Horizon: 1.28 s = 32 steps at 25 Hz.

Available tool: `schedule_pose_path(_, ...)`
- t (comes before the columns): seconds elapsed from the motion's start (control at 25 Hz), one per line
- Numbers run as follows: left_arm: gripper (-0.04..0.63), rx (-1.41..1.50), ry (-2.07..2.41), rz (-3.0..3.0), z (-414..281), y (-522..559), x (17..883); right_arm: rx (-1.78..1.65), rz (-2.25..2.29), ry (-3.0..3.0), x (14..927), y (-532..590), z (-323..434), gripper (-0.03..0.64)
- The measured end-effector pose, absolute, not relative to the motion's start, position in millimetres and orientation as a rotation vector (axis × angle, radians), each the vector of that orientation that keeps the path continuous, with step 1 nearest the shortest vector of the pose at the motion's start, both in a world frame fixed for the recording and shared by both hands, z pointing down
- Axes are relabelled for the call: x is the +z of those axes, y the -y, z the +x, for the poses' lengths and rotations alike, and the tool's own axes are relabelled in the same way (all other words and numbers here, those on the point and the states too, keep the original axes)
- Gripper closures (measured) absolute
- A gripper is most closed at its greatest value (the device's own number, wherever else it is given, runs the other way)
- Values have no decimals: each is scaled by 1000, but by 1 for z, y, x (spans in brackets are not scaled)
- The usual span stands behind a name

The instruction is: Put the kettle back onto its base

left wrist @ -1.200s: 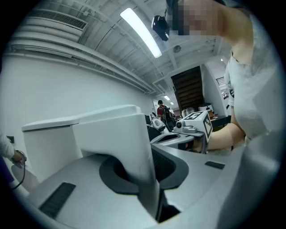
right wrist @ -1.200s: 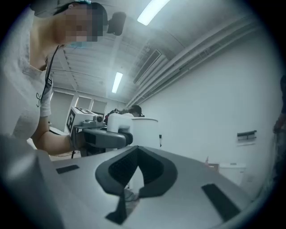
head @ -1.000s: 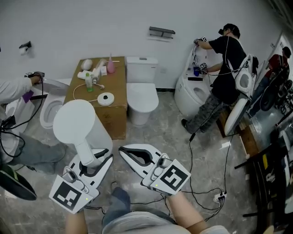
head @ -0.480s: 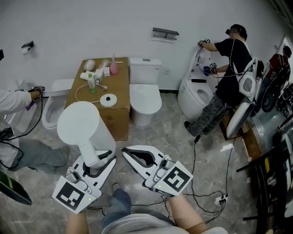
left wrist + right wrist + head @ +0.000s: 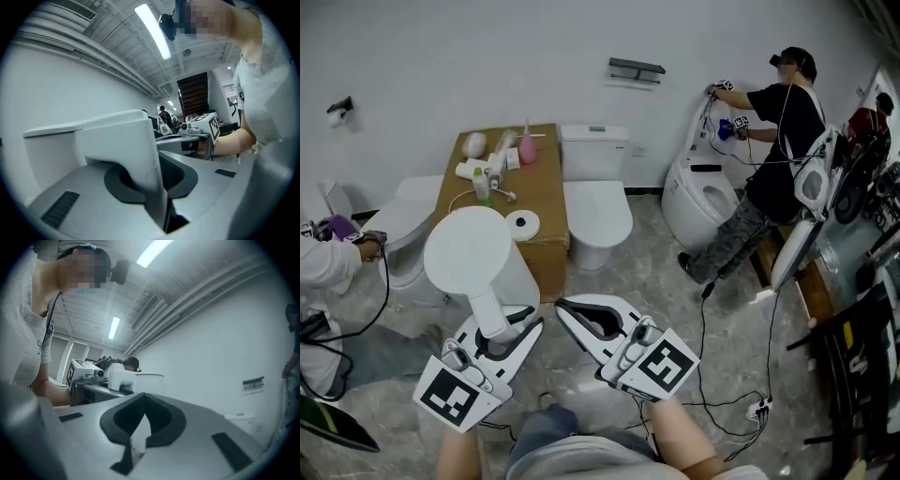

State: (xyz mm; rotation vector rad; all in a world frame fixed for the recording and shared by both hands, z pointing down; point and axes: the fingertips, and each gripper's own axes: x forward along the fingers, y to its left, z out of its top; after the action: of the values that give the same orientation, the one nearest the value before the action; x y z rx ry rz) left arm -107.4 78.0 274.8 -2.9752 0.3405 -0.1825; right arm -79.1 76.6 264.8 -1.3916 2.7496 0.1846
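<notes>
A white kettle [image 5: 473,258] hangs upright just in front of a cardboard box [image 5: 546,187]. My left gripper [image 5: 521,323] is shut on its handle [image 5: 492,314]. In the left gripper view the white handle [image 5: 136,154] fills the space between the jaws. The round white kettle base [image 5: 522,224] lies on the box's near right corner, just beyond the kettle, with its cord running back across the box top. My right gripper [image 5: 564,307] is held beside the kettle at the right, shut with nothing in it. In the right gripper view its jaws [image 5: 138,434] meet, and the kettle [image 5: 136,380] shows beyond.
Bottles and a pink dispenser [image 5: 527,145] stand at the back of the box. A white toilet [image 5: 595,202] is right of the box and another [image 5: 403,225] is left of it. A person [image 5: 769,150] works at a toilet far right; a sleeve [image 5: 323,267] shows at left. Cables [image 5: 741,403] cross the floor.
Both grippers and the kettle have come closer to the cardboard box. The grip on the handle is unchanged. The person at the left has drawn the arm back.
</notes>
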Motion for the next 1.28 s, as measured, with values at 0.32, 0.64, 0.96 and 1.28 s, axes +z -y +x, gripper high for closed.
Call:
schedule_pose_path(0.32,529,-171,-254,-2961,-96,-27,272,218,-1460,-2747,260,-30,-78,609)
schedule_pose_path(0.64,529,-180,-305,-2958,-68,22,283,221,-1412,-2767,261,24,-51,609)
schedule_pose_path(0.96,529,-203,-496,-2945,-19,75,290,234,-1247,-2828,251,87,0,609)
schedule_pose_path(1.28,529,-192,-719,-2923,39,143,302,231,-1077,-2910,249,158,60,609)
